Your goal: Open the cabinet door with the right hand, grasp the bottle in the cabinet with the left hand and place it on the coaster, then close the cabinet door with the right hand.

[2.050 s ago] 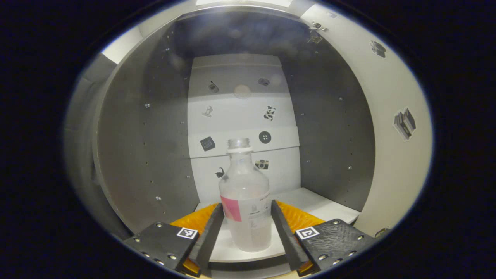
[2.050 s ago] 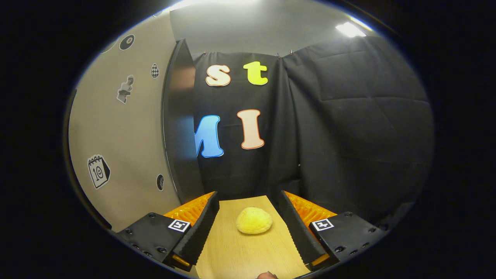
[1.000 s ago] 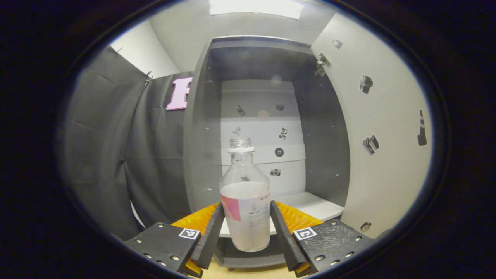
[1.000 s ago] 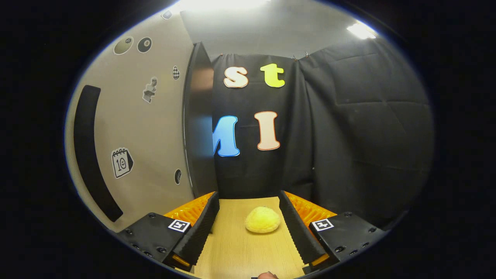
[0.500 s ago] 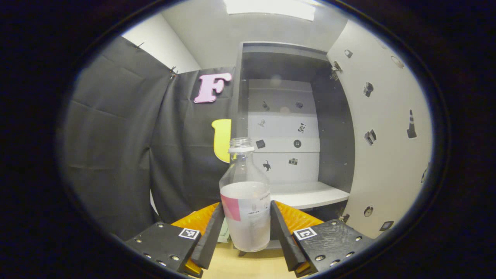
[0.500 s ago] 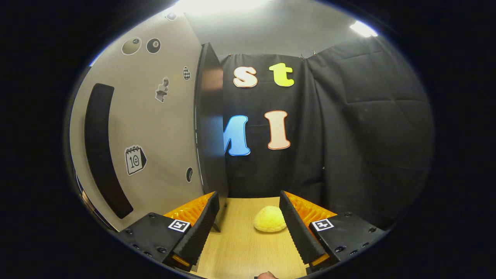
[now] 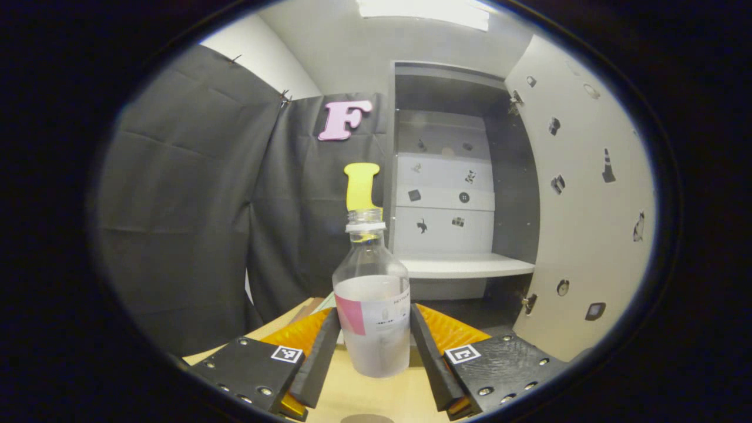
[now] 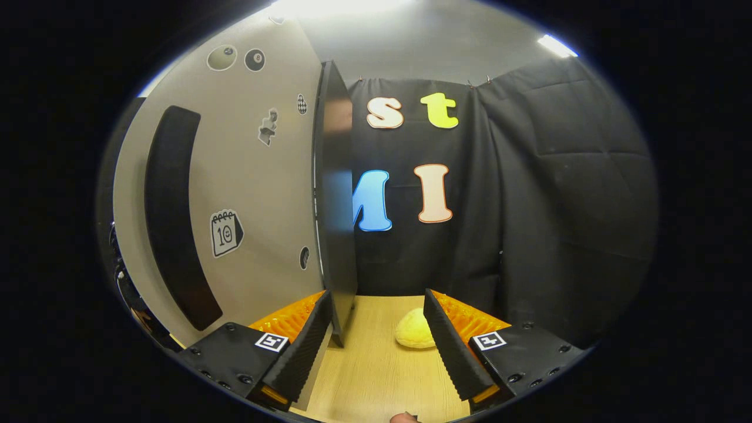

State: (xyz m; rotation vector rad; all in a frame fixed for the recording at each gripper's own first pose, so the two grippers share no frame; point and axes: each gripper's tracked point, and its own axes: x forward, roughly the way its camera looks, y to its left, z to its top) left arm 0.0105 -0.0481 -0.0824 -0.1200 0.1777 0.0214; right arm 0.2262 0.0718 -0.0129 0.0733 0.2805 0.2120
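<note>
One tall grey cabinet (image 7: pixel 517 176) stands open, its interior dark-walled with a pale back panel carrying several small black-and-white picture stickers; one white shelf (image 7: pixel 464 265) is visible inside. Its one pale cabinet door (image 7: pixel 587 194) is swung open to the cabinet's right and bears further small stickers. In the right gripper view the door's outer face (image 8: pixel 247 194) shows one long dark curved handle (image 8: pixel 173 217), one calendar sticker reading "10" and two billiard-ball stickers. One light wooden tabletop (image 8: pixel 376 364) lies in front of the cabinet. One clear plastic bottle (image 7: pixel 371 299), uncapped, upright, with a white-and-pink label whose print is too small to read, is out of the cabinet, forward of the shelf and above the tabletop. The left gripper (image 7: pixel 372 346) is clamped on it, both fingers pressing its lower body. The right gripper (image 8: pixel 379 346) is spread apart, grasping nothing, beside the door's edge. One small yellow rounded lump (image 8: pixel 414 332) rests on the tabletop, right of the door.
</note>
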